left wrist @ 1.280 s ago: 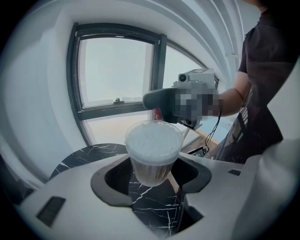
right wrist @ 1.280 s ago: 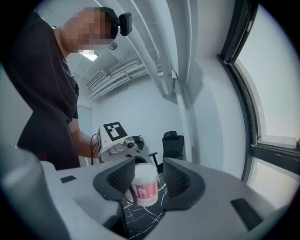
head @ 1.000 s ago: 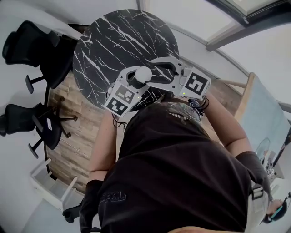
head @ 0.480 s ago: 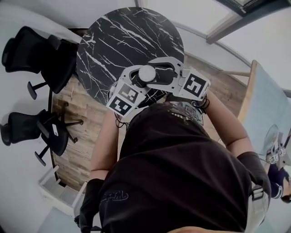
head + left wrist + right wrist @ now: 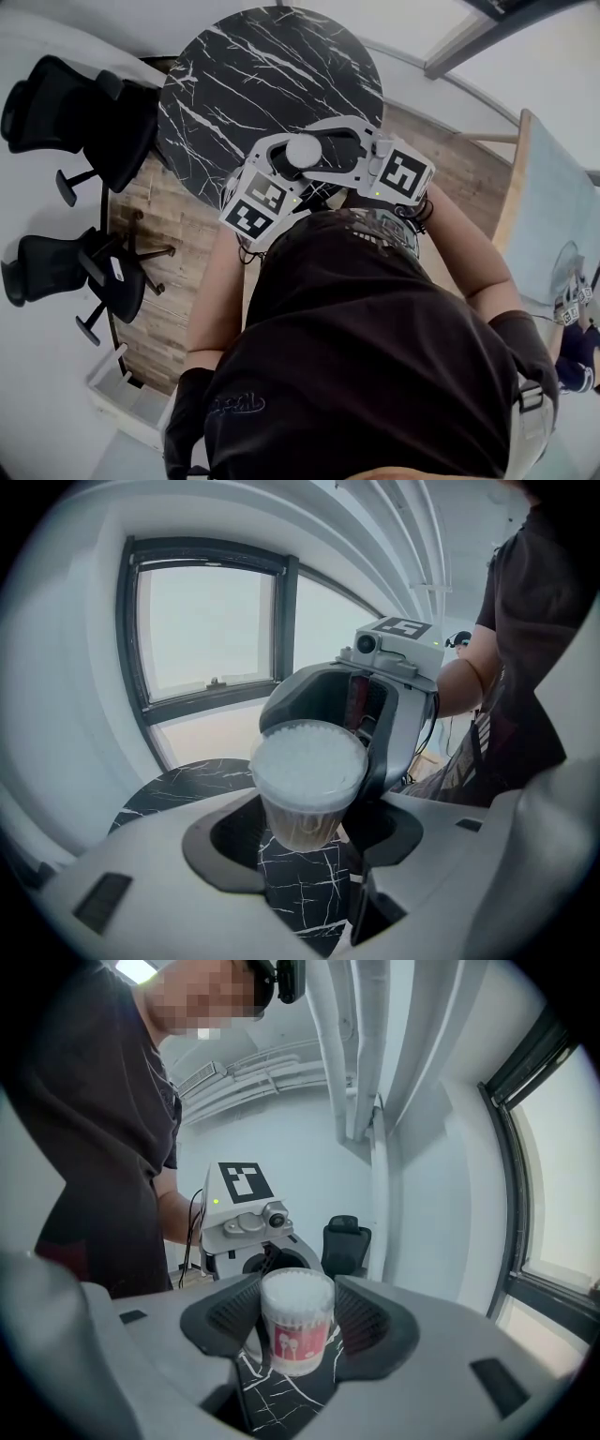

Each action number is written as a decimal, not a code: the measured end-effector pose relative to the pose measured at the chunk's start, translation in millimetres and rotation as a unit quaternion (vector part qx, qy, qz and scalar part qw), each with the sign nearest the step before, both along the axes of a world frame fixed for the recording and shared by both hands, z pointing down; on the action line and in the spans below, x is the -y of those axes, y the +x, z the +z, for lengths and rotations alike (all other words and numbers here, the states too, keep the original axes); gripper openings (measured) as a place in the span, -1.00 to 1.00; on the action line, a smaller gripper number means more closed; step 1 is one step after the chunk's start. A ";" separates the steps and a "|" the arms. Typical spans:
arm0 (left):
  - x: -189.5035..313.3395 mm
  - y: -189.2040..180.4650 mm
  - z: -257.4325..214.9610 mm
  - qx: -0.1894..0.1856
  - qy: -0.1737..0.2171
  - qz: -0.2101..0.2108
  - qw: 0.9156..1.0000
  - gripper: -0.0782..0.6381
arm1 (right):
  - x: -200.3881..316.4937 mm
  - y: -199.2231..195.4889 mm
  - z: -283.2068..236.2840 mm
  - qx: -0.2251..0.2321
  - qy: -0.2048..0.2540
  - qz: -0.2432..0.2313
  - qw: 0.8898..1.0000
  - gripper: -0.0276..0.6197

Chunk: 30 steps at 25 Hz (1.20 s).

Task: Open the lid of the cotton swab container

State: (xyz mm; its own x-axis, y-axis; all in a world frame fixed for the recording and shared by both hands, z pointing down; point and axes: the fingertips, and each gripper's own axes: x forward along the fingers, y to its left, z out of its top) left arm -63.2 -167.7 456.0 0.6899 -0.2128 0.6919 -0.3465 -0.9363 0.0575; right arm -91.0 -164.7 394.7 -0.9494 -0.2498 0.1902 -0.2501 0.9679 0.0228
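The cotton swab container [image 5: 302, 150], a clear tub with a white lid and a red label, hangs in the air over the near edge of the round black marble table [image 5: 253, 84]. My left gripper [image 5: 286, 161] is shut on its lower body, and in the left gripper view the lid [image 5: 307, 766] faces the camera. My right gripper [image 5: 323, 150] comes from the opposite side. Its ribbed pads [image 5: 234, 1312] lie against the container [image 5: 297, 1321], which stands upright between them. The right jaws have just been closing slightly with the container between them.
Two black office chairs [image 5: 84, 103] [image 5: 66, 267] stand left of the table on the wooden floor. A pale-topped table [image 5: 553, 216] is at the right. A large window [image 5: 206, 630] lies beyond the table. My own torso fills the lower head view.
Both grippers stay together around the container and have shifted a little over the table's near edge. The hold looks the same.
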 end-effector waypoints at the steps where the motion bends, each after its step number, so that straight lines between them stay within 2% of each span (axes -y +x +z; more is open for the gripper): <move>1: -1.0 -1.1 -0.5 -0.001 0.000 0.001 1.000 -0.05 | -1.0 -1.4 -0.5 -0.003 0.003 -0.001 1.000 -0.13; 6: -6.5 -4.6 -1.9 -0.005 0.003 0.005 1.000 -0.05 | -6.5 -5.3 -1.6 -0.006 0.001 0.001 1.000 -0.14; 19: -13.0 -3.9 -1.7 -0.022 -0.007 0.006 1.000 -0.05 | -9.6 -3.2 0.9 -0.011 -0.058 -0.006 0.998 -0.15; 30: -12.6 -3.5 0.4 -0.033 -0.019 0.002 0.999 -0.05 | -6.9 0.5 10.5 -0.052 -0.080 -0.013 0.995 -0.15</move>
State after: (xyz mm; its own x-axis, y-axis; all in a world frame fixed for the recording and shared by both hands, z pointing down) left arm -66.7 -155.1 456.4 0.7357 -0.1848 0.6517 -0.3369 -0.9344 0.1154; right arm -90.5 -157.9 405.2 -0.9284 -0.1847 0.3225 -0.2297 0.9673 -0.1072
